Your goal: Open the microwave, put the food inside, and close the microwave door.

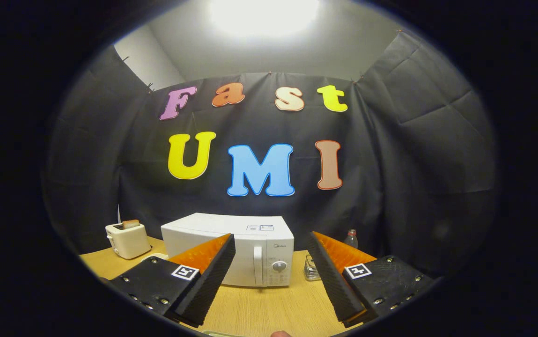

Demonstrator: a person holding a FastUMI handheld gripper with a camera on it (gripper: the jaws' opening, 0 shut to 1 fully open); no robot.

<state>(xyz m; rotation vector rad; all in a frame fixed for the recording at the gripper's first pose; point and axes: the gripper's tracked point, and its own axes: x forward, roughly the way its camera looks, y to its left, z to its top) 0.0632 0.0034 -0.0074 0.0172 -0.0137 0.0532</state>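
My claw (271,245) is spread wide and holds nothing; its two fingers stand apart above the bench (269,309). Between them and beyond them I see the microwave (231,248), white, with its door shut. It is well apart from the fingertips, so I judge that the first step, opening the door, is not yet begun.

To do this step well, I think I must bring the claw forward and a little lower, toward the vertical handle (258,265) that stands just left of the control panel with its round knob (279,266). I would put one finger behind the handle and pull along the door's arc, not straight back, so that the microwave does not slide on the bench. The hinge is probably on the left side, but I cannot confirm it.

Much is hard to see. My left finger covers the lower left part of the door. Just beside the microwave on the right stands a small glass jar (312,269), half hidden by my right finger, and behind it a bottle (351,238). To the left is a toaster (127,239) with something in its slot. Which food I must put inside, I cannot tell. A pale plate edge (156,256) shows near the toaster.
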